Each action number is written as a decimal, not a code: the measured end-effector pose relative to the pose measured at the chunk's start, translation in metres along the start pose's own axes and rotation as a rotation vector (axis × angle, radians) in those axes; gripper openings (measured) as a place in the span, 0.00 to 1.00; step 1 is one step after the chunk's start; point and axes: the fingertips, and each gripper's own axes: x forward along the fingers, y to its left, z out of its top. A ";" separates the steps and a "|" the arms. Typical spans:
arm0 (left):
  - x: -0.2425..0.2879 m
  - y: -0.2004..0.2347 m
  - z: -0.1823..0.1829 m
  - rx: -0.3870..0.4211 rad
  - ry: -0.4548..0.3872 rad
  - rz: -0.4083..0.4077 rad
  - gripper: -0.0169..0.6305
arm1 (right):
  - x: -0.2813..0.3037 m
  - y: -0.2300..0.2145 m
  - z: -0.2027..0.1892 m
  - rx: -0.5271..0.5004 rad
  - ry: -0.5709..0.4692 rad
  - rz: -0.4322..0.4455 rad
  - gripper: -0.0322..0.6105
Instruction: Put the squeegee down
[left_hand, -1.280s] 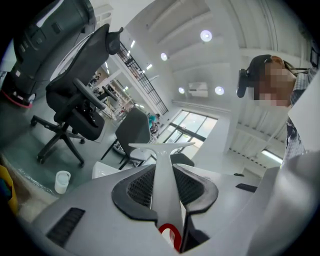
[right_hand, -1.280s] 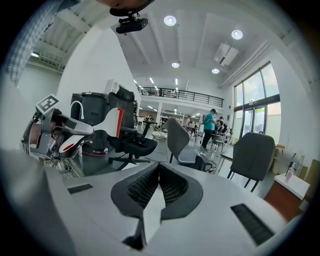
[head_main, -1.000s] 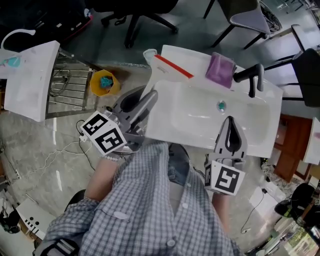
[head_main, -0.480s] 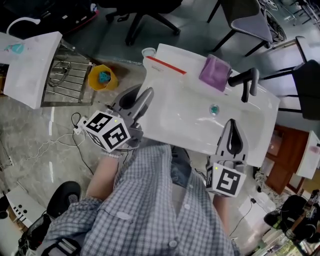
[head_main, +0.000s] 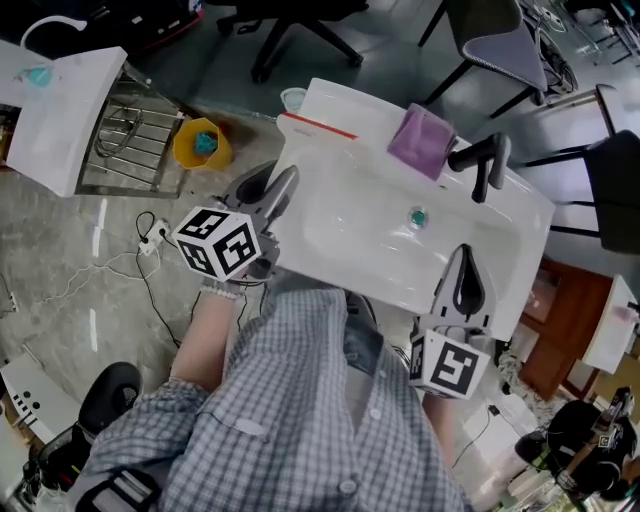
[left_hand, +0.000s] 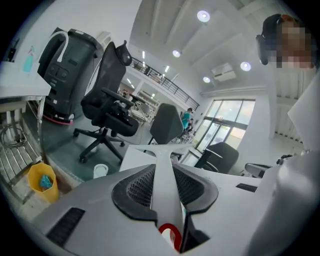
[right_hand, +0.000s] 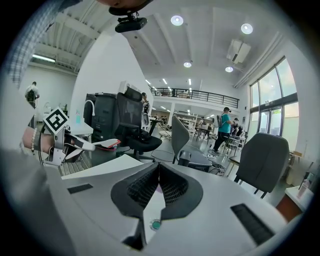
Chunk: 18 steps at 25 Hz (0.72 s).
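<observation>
Left gripper (head_main: 283, 185) is clamped at a medium gap on the squeegee (left_hand: 161, 200). The white handle runs up between both pads, and the red hanging loop (left_hand: 170, 235) sits at the jaw root. The squeegee's red blade (head_main: 316, 126) lies along the back-left corner of the white washbasin (head_main: 520, 215), out past the gripper tips. Can't tell whether the blade touches the rim or sits just above it.

Right gripper (head_main: 463, 252) is closed, tips together with nothing between them. It sits over the basin's front rim, well apart from the squeegee.

In the basin area, the green drain (head_main: 417, 216) is in the bowl. The black faucet (head_main: 485, 165) is on the back ledge, with a purple cloth (head_main: 420, 140) beside it. On the floor to the left are a yellow bucket (head_main: 200, 143) and a wire rack (head_main: 125, 135).
</observation>
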 end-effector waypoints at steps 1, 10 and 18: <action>0.002 0.003 -0.004 -0.001 0.009 0.018 0.18 | -0.001 -0.002 -0.001 0.000 0.001 -0.001 0.06; 0.025 0.019 -0.035 0.077 0.117 0.145 0.18 | -0.012 -0.022 -0.020 0.021 0.033 -0.018 0.06; 0.028 0.034 -0.056 0.158 0.209 0.254 0.18 | -0.017 -0.029 -0.029 0.038 0.043 -0.030 0.06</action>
